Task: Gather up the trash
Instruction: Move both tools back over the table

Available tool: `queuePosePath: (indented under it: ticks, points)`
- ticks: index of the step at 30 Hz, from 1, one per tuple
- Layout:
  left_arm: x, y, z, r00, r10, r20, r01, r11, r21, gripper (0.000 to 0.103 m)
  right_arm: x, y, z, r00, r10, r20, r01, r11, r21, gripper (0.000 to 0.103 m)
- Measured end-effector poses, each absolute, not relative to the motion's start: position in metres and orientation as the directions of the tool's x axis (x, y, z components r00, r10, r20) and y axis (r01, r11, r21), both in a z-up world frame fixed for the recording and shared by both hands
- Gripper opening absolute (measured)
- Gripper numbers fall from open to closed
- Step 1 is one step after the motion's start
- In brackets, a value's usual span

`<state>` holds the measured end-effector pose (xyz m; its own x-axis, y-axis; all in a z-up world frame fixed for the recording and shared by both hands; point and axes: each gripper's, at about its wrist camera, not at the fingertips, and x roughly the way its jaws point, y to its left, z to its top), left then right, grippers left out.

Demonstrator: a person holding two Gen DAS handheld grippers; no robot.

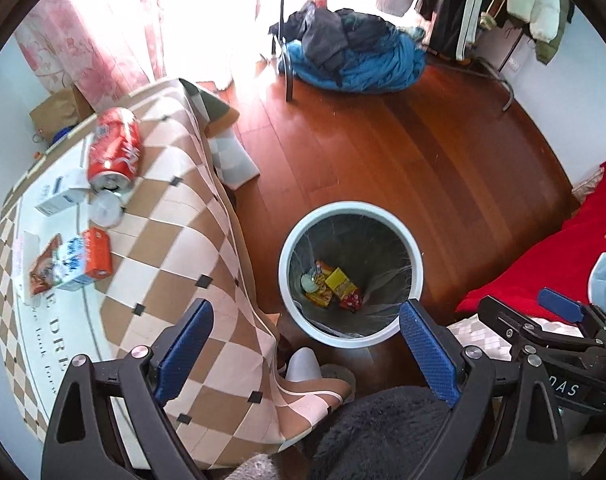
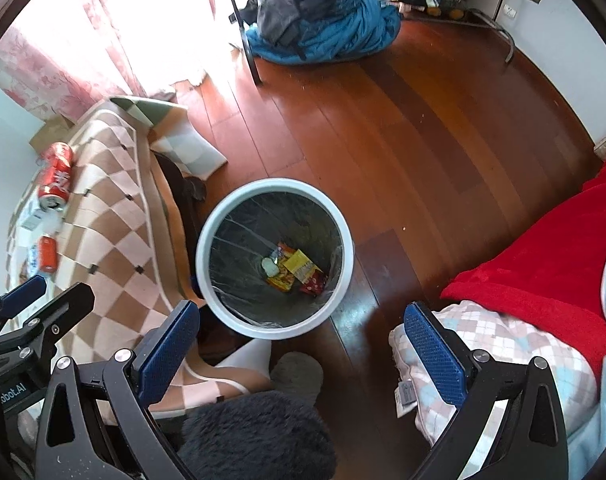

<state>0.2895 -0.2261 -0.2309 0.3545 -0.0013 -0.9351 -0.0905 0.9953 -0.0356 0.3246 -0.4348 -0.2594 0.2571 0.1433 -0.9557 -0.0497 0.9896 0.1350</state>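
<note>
A white round bin [image 1: 417, 258] with a dark liner stands on the wood floor; it holds several wrappers [image 1: 335, 286]. It also shows in the right wrist view [image 2: 343, 224]. On the checkered table lie a red cola can [image 1: 115, 148], a white carton [image 1: 61, 192], a round lid [image 1: 105, 208] and an orange and white carton [image 1: 85, 264]. The can also shows in the right wrist view [image 2: 57, 176]. My left gripper [image 1: 305, 354] is open and empty above the bin's near rim. My right gripper [image 2: 299, 352] is open and empty near the bin.
The checkered cloth [image 1: 175, 240] hangs over the table edge left of the bin. A red blanket [image 2: 543, 264] lies at the right. A blue bundle of clothes [image 1: 355, 60] and a rack leg [image 1: 289, 80] stand at the back. My foot in a white sock [image 1: 303, 364] is below the bin.
</note>
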Motion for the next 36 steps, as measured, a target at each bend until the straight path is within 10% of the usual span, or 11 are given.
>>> queuePosePath:
  ticks: [16,36]
  points:
    - [0.229,-0.075,-0.167,0.435,0.232,-0.870,-0.379,0.924,0.057,0.095,0.306,-0.281,-0.171,0.254,0.308,-0.917,-0.395,0.898,0.192,0.103]
    - [0.132,0.158,-0.322,0.043,0.321,-0.946,-0.678,0.705,0.208,0.095,0.314,0.080,-0.328,0.095,-0.118,-0.988,-0.923,0.361,-0.132,0.103]
